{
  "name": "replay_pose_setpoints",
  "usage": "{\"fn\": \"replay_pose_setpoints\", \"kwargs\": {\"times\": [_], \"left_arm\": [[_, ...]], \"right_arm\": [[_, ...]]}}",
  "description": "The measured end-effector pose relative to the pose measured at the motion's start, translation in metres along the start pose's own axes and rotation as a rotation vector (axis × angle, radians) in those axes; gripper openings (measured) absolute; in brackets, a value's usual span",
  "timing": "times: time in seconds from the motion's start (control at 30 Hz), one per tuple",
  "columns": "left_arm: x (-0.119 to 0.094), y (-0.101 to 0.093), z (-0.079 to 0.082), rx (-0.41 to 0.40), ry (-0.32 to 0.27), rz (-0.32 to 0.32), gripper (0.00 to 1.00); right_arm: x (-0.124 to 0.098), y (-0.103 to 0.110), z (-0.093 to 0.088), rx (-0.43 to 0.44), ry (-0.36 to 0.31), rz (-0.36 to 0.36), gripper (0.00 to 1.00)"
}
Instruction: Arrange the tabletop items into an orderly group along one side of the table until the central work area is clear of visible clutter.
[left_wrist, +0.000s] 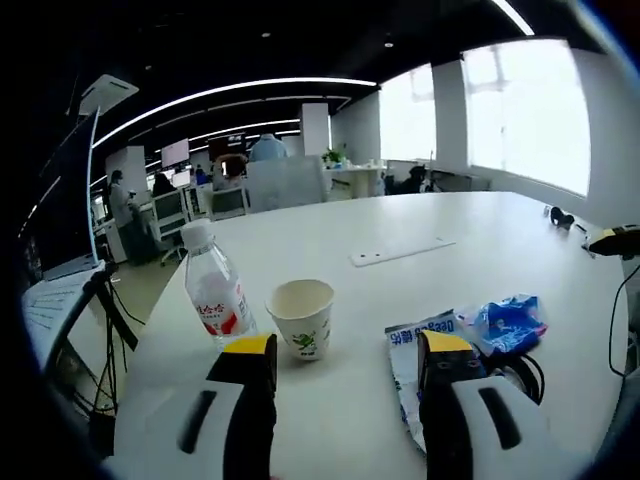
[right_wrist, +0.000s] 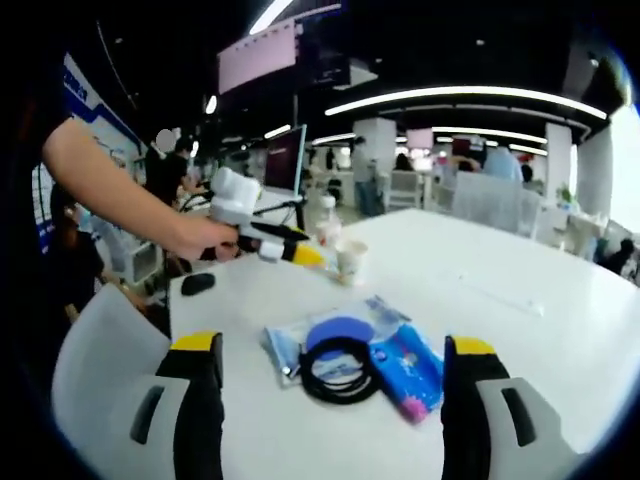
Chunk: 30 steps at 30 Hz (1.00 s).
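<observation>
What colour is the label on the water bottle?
Red and white, clearest in the left gripper view on the water bottle.

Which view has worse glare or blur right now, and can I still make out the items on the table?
Left gripper view: windows top right blow out white, yet the water bottle, paper cup and blue packet stay sharp. Right gripper view: softer overall, the person's hand and far cup slightly blurred; the black cable coil reads clearly.
</observation>
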<state>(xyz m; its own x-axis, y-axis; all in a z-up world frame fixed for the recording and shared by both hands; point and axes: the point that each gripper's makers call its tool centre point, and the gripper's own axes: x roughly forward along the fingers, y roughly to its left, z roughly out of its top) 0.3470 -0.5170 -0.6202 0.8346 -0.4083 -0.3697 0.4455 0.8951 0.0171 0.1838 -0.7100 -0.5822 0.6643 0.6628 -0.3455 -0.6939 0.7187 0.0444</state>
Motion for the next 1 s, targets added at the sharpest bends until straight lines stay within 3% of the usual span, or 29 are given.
{"fn": "replay_pose_setpoints", "kwargs": {"times": [1.0], "left_arm": [[-0.05, -0.023, 0.017, 0.012, -0.063, -0.007, 0.56]], "right_arm": [[-0.019, 0.006, 0.0, 0.016, -0.082, -0.03, 0.83]]}}
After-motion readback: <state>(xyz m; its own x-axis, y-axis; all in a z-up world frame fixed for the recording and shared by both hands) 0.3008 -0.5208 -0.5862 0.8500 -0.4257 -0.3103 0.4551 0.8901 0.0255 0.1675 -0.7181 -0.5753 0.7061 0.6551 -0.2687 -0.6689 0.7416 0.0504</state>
